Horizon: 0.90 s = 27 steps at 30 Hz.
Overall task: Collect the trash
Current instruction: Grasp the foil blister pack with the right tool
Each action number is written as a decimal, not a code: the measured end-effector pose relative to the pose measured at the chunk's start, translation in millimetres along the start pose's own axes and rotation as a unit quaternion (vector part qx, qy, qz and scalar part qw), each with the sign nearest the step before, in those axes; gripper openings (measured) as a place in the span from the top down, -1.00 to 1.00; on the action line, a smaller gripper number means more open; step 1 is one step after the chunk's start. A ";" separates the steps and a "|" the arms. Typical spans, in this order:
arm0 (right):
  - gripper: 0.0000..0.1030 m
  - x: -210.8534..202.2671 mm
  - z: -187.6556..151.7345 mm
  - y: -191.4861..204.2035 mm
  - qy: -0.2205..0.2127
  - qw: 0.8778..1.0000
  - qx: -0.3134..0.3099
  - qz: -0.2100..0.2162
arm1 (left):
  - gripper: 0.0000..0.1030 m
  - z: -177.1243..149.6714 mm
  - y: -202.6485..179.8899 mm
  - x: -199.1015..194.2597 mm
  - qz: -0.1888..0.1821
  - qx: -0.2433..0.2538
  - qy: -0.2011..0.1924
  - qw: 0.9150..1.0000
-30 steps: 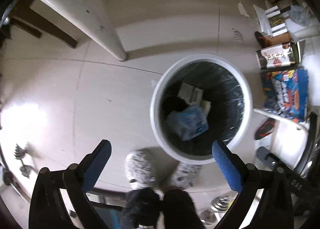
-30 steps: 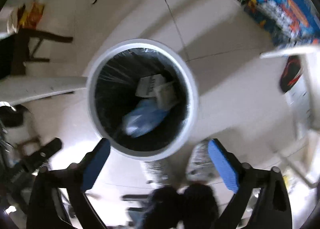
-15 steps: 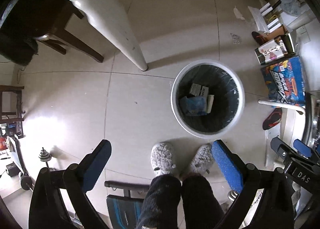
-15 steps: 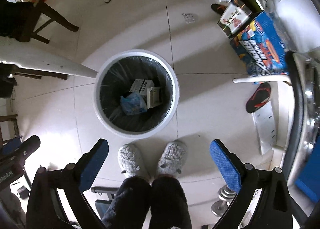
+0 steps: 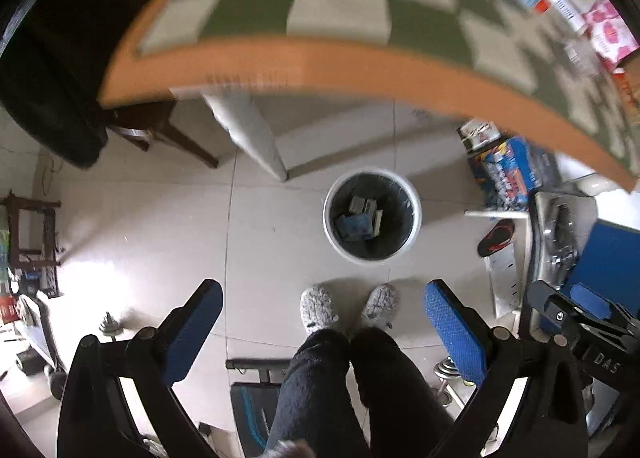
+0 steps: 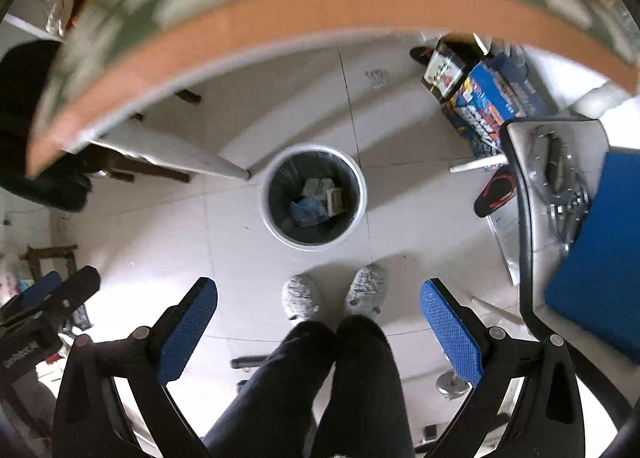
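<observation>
From the left wrist view, our left gripper (image 5: 322, 322) stood wide apart with nothing between its blue pads. A second before, the white trash bin (image 5: 372, 213) had nearly filled the space between the fingers; now it sat small and well ahead of the gripper on the tiled floor, beyond our grey slippers (image 5: 318, 308). The bin held a blue plastic bag (image 5: 356, 225) and a few small boxes. The counter (image 5: 320, 69), with its orange edge and green checked cloth, had swung into the far part of the view, blurred by motion. Packets (image 5: 600, 23) lay on it, up and to the right of the gripper, too smeared to name further.

From the right wrist view, our right gripper (image 6: 318, 318) was likewise spread wide and carried nothing. The bin (image 6: 314, 197) lay ahead and a little left of centre, and the counter's edge (image 6: 320, 13) arched across the far side, also blurred. A printed blue carton (image 6: 494, 101) stood on the floor ahead to the right.

We judged that one load had gone into the bin and that both grippers were rising toward the counter for more trash.
</observation>
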State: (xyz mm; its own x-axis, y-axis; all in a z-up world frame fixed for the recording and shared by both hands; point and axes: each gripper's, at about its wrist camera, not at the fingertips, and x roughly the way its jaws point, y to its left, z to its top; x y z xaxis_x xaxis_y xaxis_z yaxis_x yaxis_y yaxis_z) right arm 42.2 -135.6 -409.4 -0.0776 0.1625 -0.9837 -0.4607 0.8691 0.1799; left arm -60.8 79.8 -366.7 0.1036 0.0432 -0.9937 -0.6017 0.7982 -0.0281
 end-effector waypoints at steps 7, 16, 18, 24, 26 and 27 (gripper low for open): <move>-0.99 -101.9 35.2 -0.7 -0.051 0.997 0.050 0.034 | -1.00 56.2 -18.3 -70.3 0.026 0.004 -0.086 0.996; -0.99 -122.8 190.9 -96.1 -0.089 0.982 0.167 0.020 | -1.00 164.8 -86.1 -59.7 0.074 0.020 -0.102 0.992; -0.99 -108.2 226.2 -118.7 -0.080 0.978 0.191 0.010 | -1.00 188.4 -100.2 -52.2 0.086 0.018 -0.091 0.992; -0.98 -39.5 330.4 -163.1 -0.032 0.965 0.262 -0.011 | -1.00 249.0 -139.1 -11.6 0.129 -0.002 -0.055 0.990; -0.96 -22.4 348.2 -162.3 -0.023 0.964 0.263 -0.028 | -1.00 263.5 -146.9 3.0 0.141 -0.001 -0.041 0.989; -0.89 -15.6 354.4 -161.5 -0.022 0.964 0.264 -0.033 | -1.00 270.2 -149.8 10.0 0.146 0.000 -0.034 0.989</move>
State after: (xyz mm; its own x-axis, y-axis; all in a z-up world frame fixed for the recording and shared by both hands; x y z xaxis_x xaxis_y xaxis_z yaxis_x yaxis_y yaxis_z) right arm 431.2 -112.9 -420.5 -0.0210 0.1085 -0.9939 0.0520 0.9929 0.1072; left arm 244.4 123.0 -343.0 -0.0222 0.3121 -0.9498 -0.6137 0.7458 0.2594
